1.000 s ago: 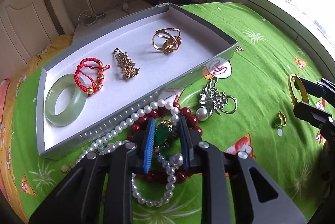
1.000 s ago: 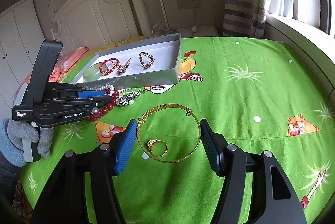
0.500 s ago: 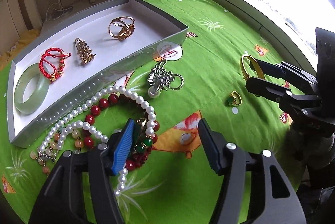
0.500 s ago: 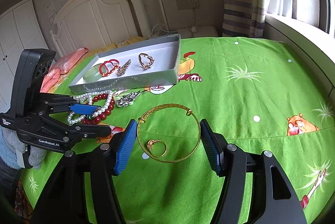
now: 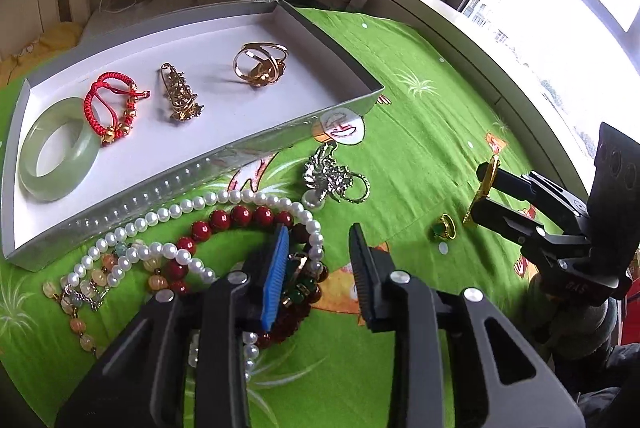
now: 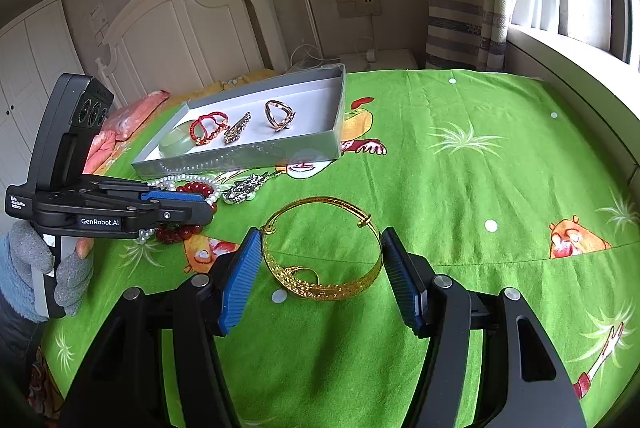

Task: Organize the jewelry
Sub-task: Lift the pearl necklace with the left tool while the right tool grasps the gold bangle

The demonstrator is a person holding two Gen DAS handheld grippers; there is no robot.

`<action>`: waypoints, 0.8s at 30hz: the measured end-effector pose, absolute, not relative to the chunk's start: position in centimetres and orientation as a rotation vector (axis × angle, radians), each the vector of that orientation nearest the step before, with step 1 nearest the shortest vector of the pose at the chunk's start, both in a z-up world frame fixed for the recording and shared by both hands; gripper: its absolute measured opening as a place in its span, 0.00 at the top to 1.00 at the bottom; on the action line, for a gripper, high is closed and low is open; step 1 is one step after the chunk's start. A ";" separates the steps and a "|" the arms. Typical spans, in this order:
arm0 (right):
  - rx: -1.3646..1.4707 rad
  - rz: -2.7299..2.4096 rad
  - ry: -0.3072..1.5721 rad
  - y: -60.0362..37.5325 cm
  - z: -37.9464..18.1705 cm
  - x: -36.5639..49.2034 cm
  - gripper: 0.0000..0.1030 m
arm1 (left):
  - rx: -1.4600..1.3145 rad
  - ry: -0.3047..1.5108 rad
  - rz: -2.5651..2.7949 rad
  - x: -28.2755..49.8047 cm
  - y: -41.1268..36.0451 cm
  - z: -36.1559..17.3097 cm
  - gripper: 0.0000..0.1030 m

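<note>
A grey tray [image 5: 240, 144] [image 6: 240, 156] holds a jade bangle [image 5: 56, 152], a red cord bracelet [image 5: 114, 108], a gold brooch [image 5: 180, 96] and a gold ring [image 5: 260, 62]. My left gripper [image 5: 320, 252] [image 6: 200, 206] is open, low over a heap of pearl and red bead necklaces [image 5: 240, 216] with a green pendant [image 5: 298, 292] beside its left pad. A silver brooch [image 5: 332, 176] lies in front. My right gripper [image 6: 316, 256] [image 5: 480, 188] grips a gold bangle [image 6: 324, 248] by its sides, raised over a green-stone ring [image 5: 443, 228].
All lies on a bed with a green printed cover [image 6: 460, 188]. A white headboard [image 6: 180, 28] and a pink pillow [image 6: 132, 116] are at the far left. A window sill [image 6: 568, 64] runs along the right side.
My left gripper let go of the green pendant, opened wide and pulled back, then narrowed and moved forward over the necklaces. The bangle in the right gripper now sits tilted, lifted over the ring.
</note>
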State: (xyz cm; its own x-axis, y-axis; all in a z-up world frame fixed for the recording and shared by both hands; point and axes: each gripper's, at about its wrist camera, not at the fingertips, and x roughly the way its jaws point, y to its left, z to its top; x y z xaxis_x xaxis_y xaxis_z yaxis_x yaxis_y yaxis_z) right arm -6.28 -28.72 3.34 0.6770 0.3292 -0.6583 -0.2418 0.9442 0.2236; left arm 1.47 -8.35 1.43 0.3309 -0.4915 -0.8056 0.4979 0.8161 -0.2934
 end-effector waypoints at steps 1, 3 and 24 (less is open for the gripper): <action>0.122 0.322 0.762 -28.7 3.3 -6.3 0.42 | 0.022 1.051 -0.639 1.4 -8.5 1.4 0.79; 0.121 0.322 0.761 -28.7 3.4 -6.3 0.42 | 0.053 1.049 -0.611 1.4 -8.8 1.2 0.83; 0.149 0.350 0.701 -29.3 4.4 -7.1 0.43 | -0.437 0.681 -0.689 -1.4 1.3 13.1 0.86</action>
State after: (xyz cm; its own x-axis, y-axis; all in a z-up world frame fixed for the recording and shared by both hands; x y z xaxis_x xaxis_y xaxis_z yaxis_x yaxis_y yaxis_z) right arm -7.10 -29.30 4.37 0.7090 0.3637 -0.6042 -0.2645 0.9313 0.2503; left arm -1.44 1.26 13.12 0.5737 -0.7014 -0.4231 0.4311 0.6977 -0.5721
